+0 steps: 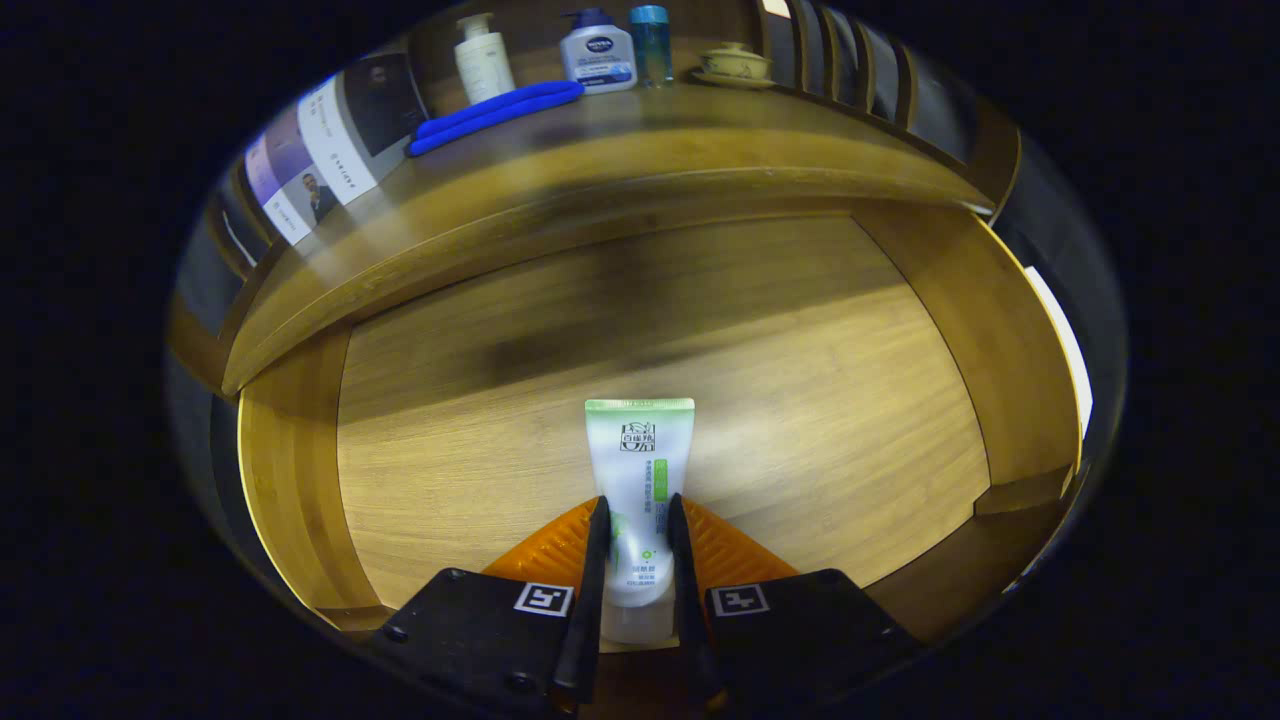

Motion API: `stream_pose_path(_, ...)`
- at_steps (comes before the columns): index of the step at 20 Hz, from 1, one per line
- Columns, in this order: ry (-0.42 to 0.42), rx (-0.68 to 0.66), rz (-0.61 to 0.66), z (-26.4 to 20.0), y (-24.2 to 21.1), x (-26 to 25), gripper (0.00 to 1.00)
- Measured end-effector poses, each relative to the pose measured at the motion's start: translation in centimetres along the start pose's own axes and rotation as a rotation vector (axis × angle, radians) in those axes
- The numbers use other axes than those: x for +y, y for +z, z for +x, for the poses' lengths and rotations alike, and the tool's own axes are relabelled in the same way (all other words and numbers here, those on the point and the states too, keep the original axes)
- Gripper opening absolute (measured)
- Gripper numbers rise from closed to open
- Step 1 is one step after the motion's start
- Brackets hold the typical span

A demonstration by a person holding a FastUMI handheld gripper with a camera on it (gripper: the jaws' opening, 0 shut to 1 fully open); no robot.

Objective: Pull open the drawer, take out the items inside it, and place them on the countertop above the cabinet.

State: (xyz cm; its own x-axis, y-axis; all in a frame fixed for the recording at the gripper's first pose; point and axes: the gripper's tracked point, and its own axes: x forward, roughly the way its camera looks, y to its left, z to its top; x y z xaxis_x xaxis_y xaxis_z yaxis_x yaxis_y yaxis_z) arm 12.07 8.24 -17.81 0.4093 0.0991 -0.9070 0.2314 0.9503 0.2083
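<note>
Wooden drawer (900, 400) open; claw (636, 525) angled down inside, both fingers clamped on white-green tube (640, 455).

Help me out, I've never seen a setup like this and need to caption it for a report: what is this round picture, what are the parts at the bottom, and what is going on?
The picture comes from a wide-angle camera riding on a handheld gripper, looking forward along its two fingers; a person carries the tool, no robot arm. Its jaws stand closed on both sides of a white and green tube, cap end toward the camera. The tube is inside an open wooden drawer, whose bottom and side walls surround it. Above the drawer runs the cabinet's countertop. On it stand a cream pump bottle, a white and blue pump bottle, a small blue bottle and a lidded cup on a saucer, with a folded blue cloth in front.
</note>
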Motion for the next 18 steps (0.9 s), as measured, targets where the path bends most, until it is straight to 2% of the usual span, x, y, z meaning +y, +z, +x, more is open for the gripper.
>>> stream_pose_path(1, 0.008, -0.047, -0.007, 0.1, 0.5, 0.1, 0.36)
stream_pose_path(3, 0.003, -0.069, -0.018, 0.0, 0.5, -0.2, 0.24)
stream_pose_path(6, -0.02, -0.111, -0.003, -0.9, 0.8, -1.2, 0.24)
stream_pose_path(18, -0.008, -0.301, 0.061, -7.0, 2.4, -3.0, 0.24)
